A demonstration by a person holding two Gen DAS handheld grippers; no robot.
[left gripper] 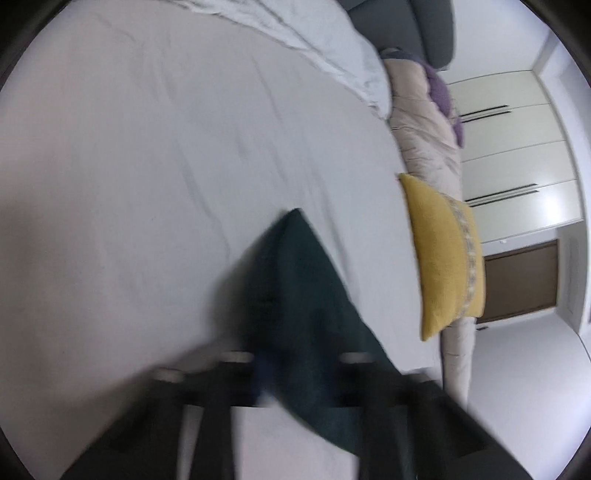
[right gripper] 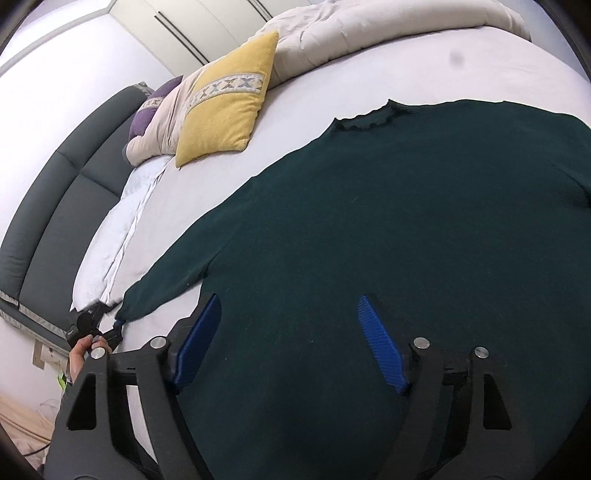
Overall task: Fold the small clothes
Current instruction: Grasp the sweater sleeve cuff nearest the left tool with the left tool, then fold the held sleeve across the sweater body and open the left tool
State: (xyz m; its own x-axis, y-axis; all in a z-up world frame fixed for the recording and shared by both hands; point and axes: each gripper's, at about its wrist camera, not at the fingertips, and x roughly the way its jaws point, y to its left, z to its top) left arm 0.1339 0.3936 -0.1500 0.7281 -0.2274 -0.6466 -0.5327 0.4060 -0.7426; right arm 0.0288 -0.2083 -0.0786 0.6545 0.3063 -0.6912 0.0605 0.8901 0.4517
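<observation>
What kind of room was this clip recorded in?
Almost certainly a bedroom. A dark green knit sweater lies spread on a bed with a white sheet, backed by a dark padded headboard. A yellow cushion leans on a bunched beige duvet, and white wardrobe doors line the wall.

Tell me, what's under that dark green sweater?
The dark green sweater lies spread on the pale bed sheet, which shows all around it. Whatever lies directly beneath the fabric is covered.

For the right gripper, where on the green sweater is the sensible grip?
The bottom hem of the green sweater, approached from the near bed edge: the right gripper hovers open above the flat-lying body there, while the left gripper is at the sleeve cuff.
</observation>
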